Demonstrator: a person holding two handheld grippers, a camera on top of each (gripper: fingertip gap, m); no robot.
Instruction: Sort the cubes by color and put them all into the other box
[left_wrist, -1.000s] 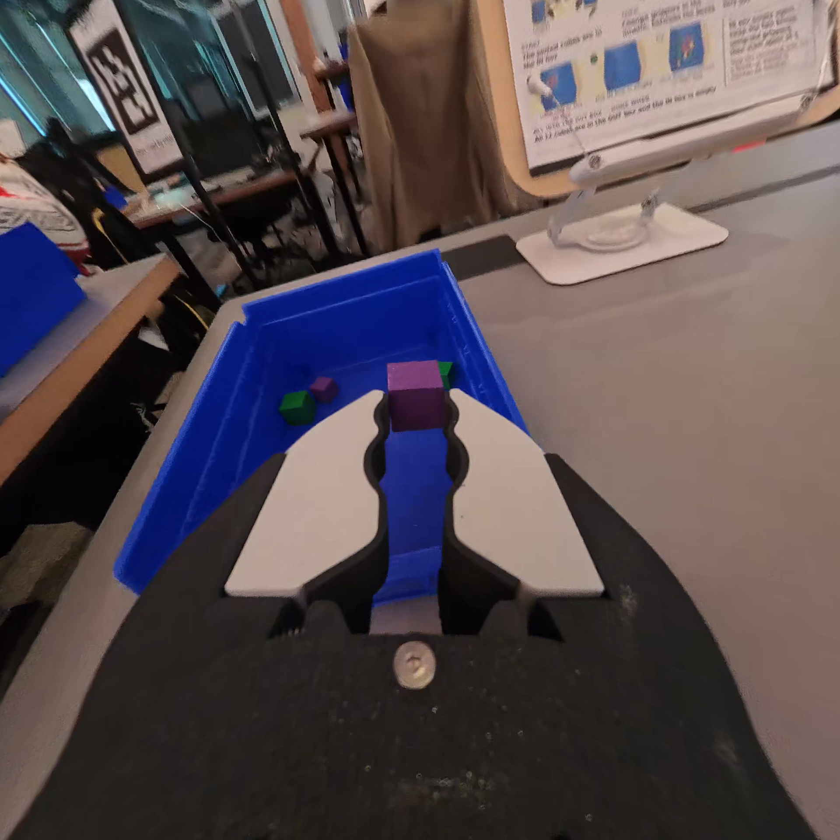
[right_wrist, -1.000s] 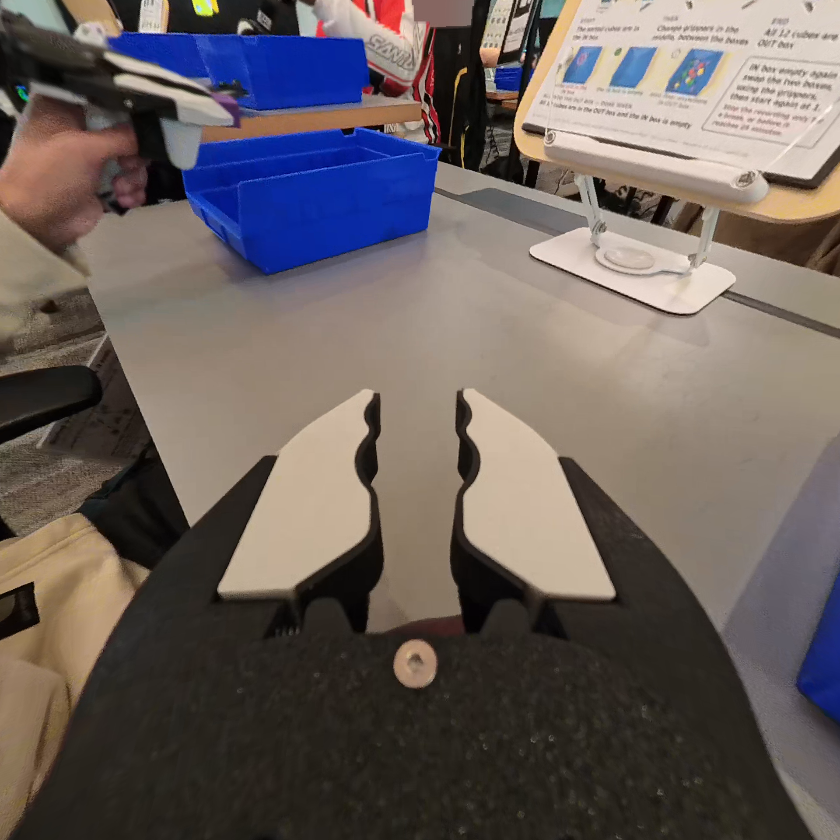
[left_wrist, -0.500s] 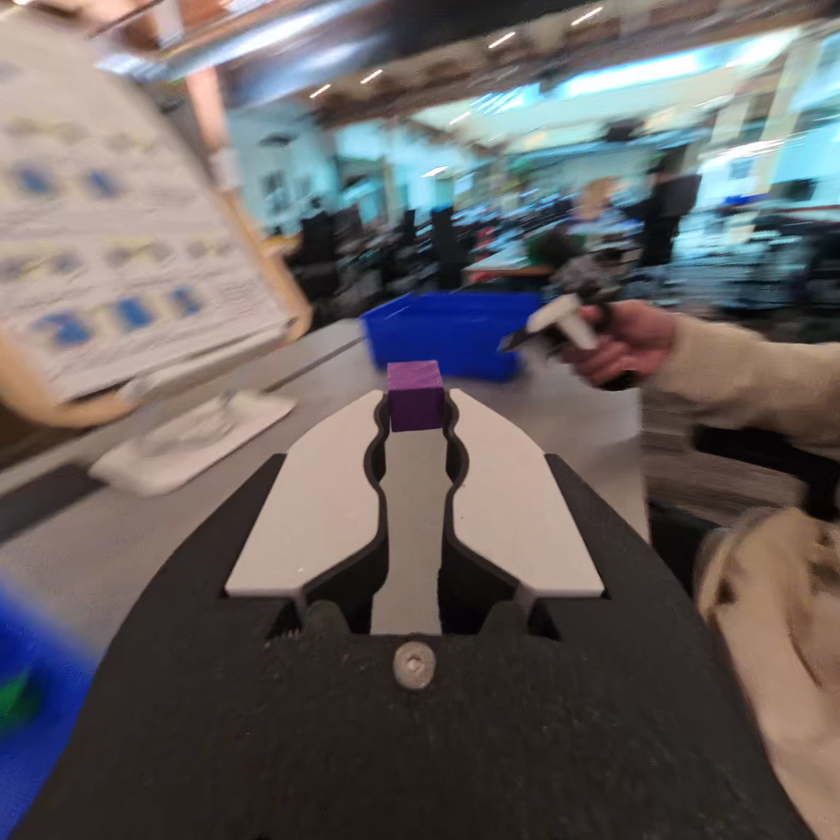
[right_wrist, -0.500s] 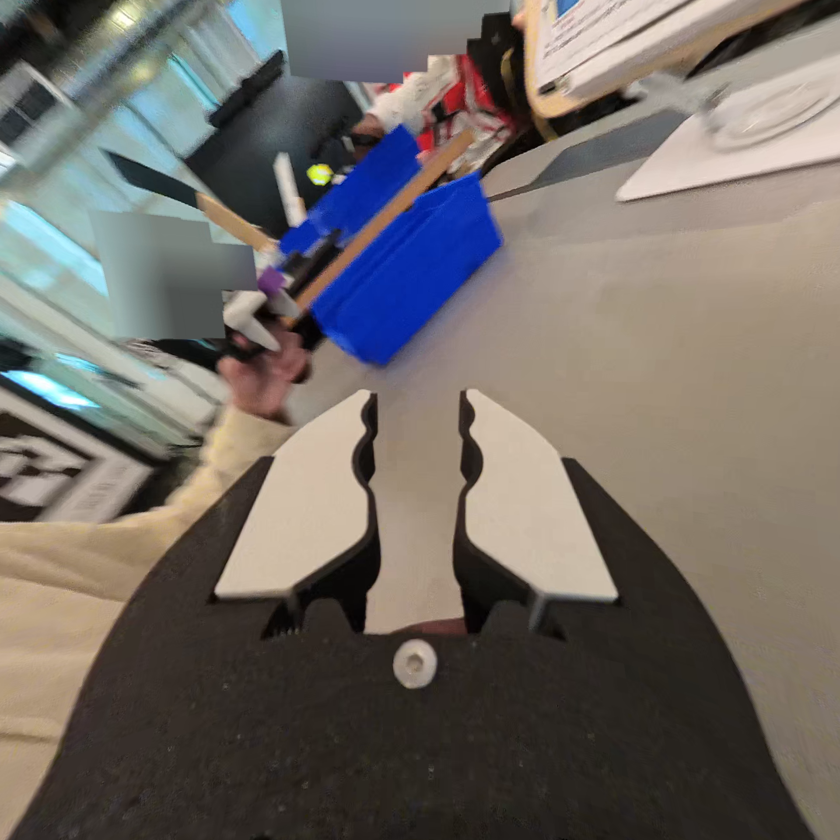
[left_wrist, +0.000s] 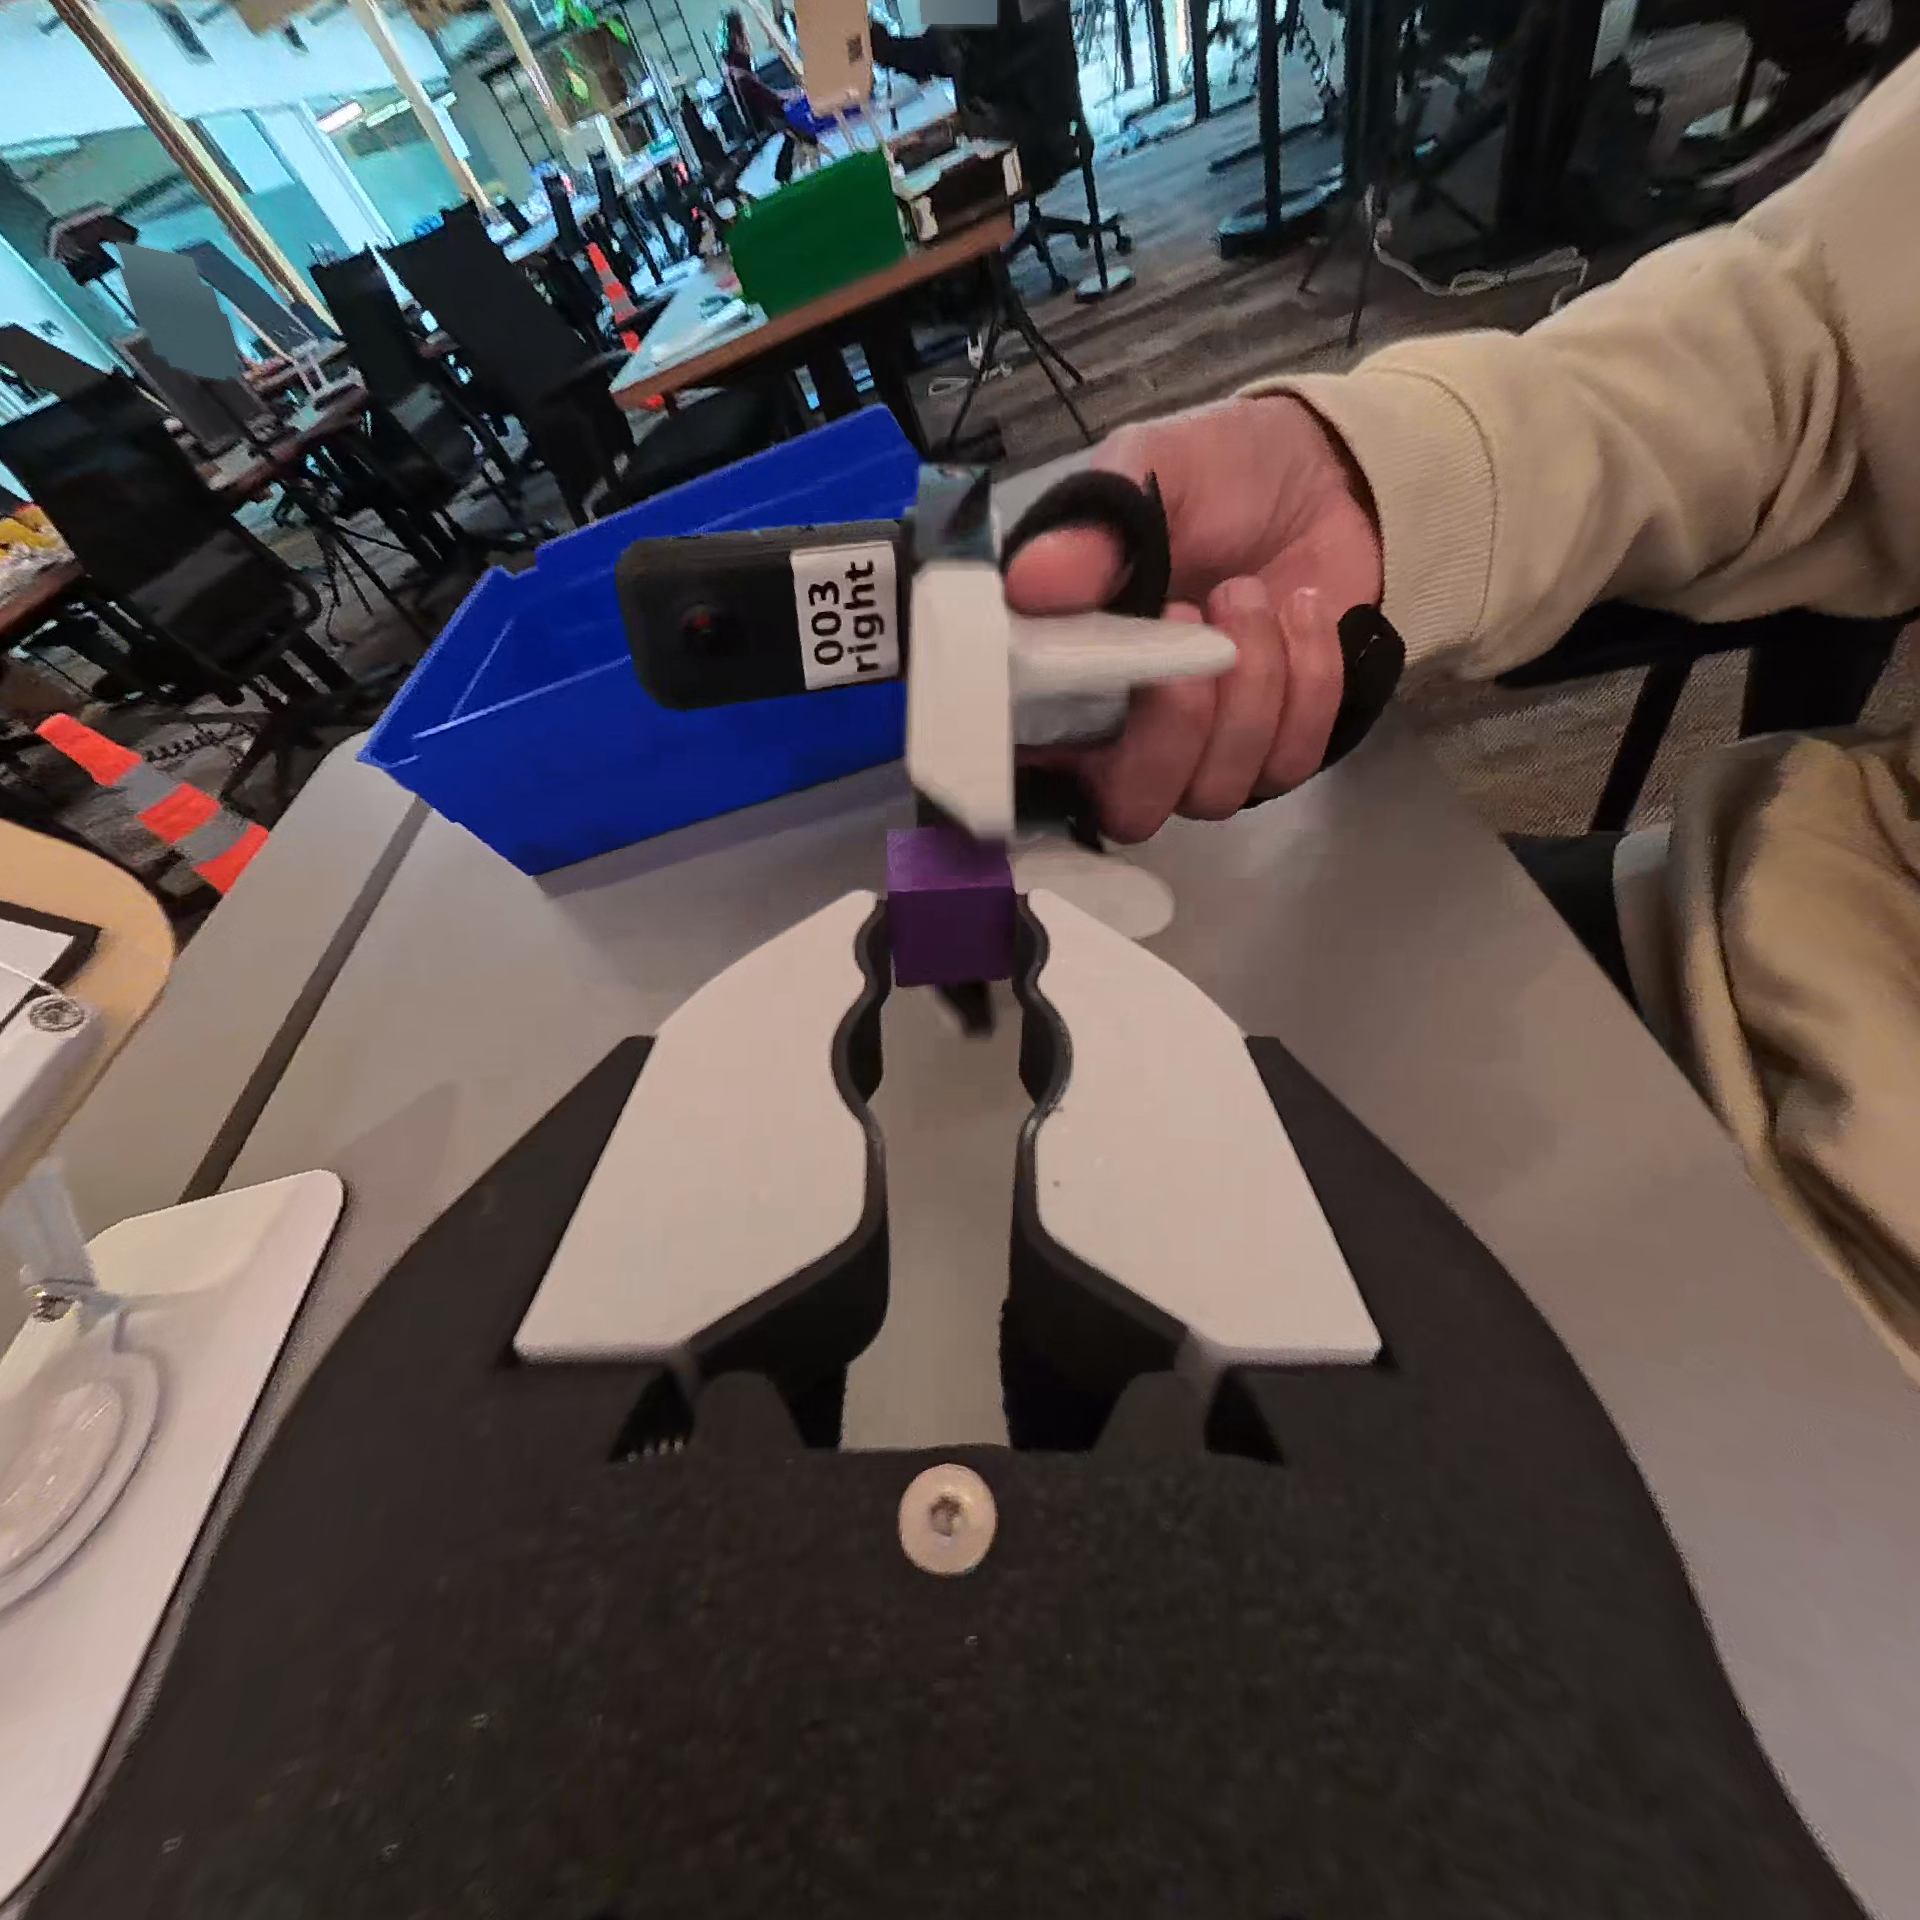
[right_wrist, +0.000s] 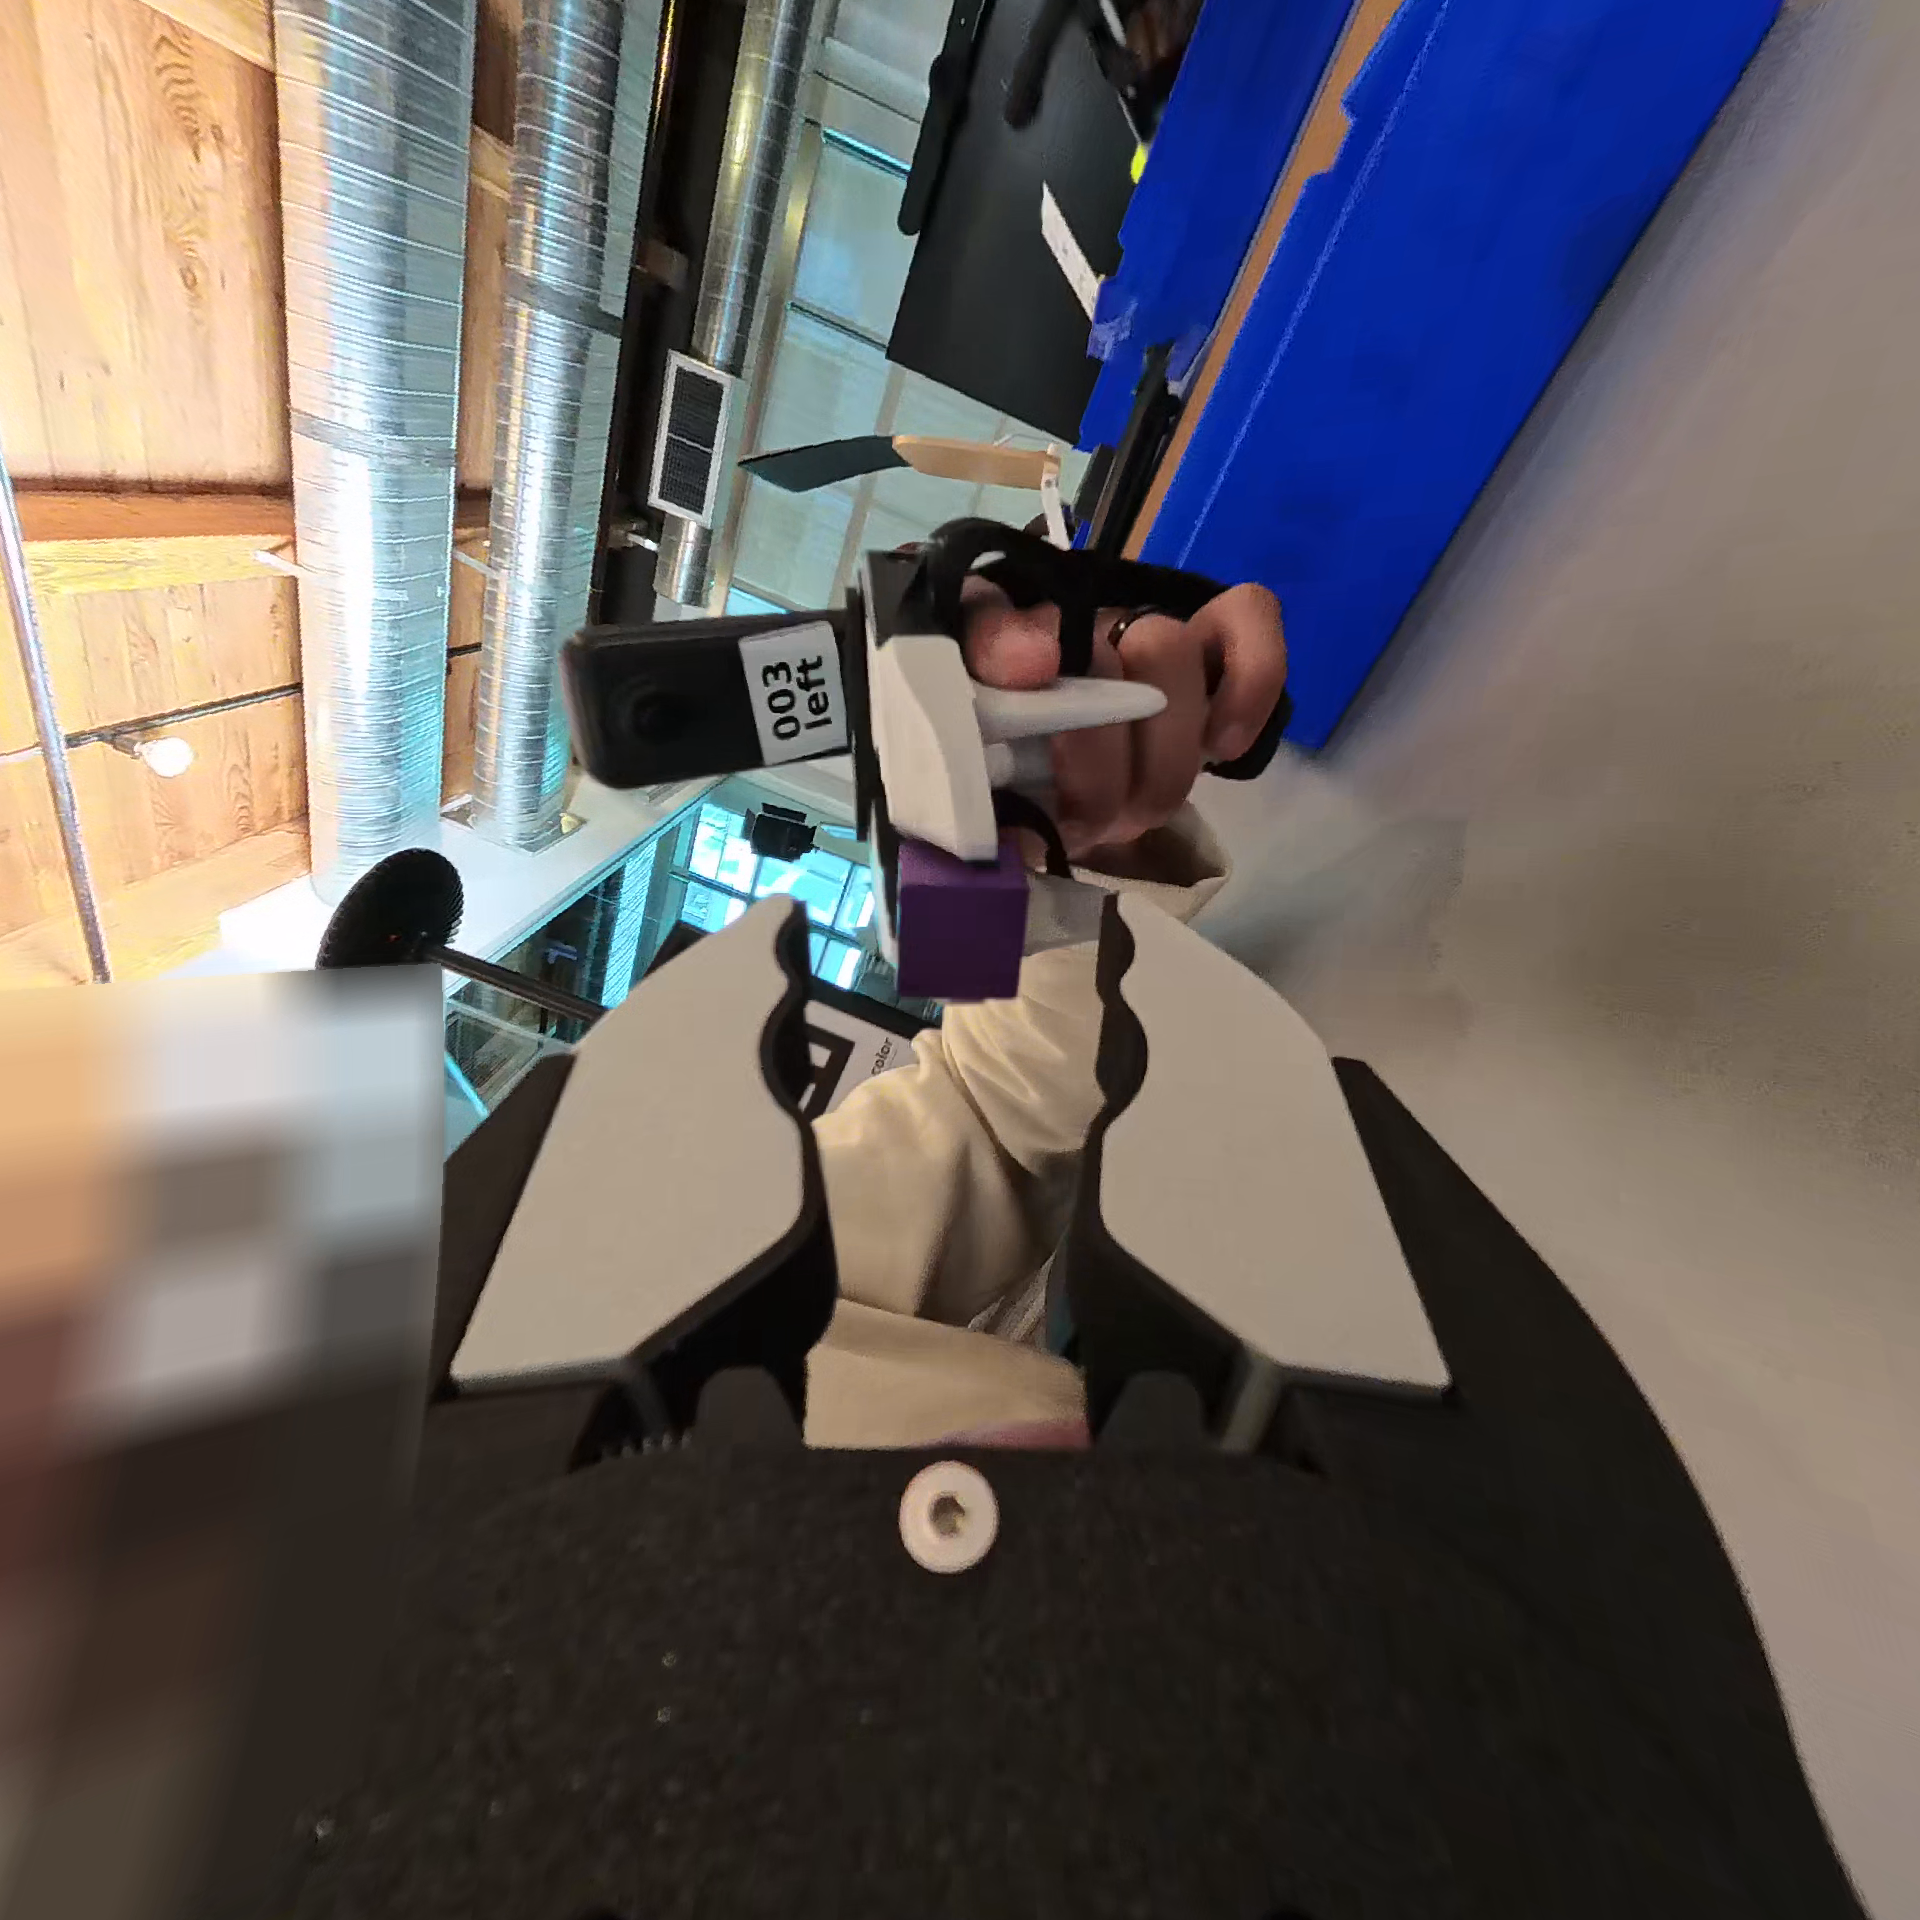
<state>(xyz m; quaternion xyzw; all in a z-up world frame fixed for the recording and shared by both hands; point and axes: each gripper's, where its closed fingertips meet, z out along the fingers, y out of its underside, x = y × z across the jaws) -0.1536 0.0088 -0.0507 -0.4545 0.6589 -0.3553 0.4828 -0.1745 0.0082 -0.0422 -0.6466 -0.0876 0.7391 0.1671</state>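
A small purple cube (left_wrist: 951, 923) is pinched between the tips of the left gripper (left_wrist: 953, 940), raised above the grey tabletop (left_wrist: 1455, 1039). The right gripper (right_wrist: 951, 966) is held facing it with fingers spread around the cube, apparently for a handover towards the blue plastic box (left_wrist: 623, 727) beyond the fingertips.

Purple cube (left_wrist: 951, 920), blue box (left_wrist: 582, 717), grey table (left_wrist: 1455, 1039), cream sleeve (left_wrist: 1621, 416).

Left gripper (left_wrist: 951, 935) clamped on purple cube (left_wrist: 951, 920) at its fingertips, above grey table (left_wrist: 1455, 1091). Right gripper (left_wrist: 961, 821) at 12 o'clock, tip touching cube's top, held by hand (left_wrist: 1226, 613). Blue box (left_wrist: 623, 748) at 11 o'clock behind it.
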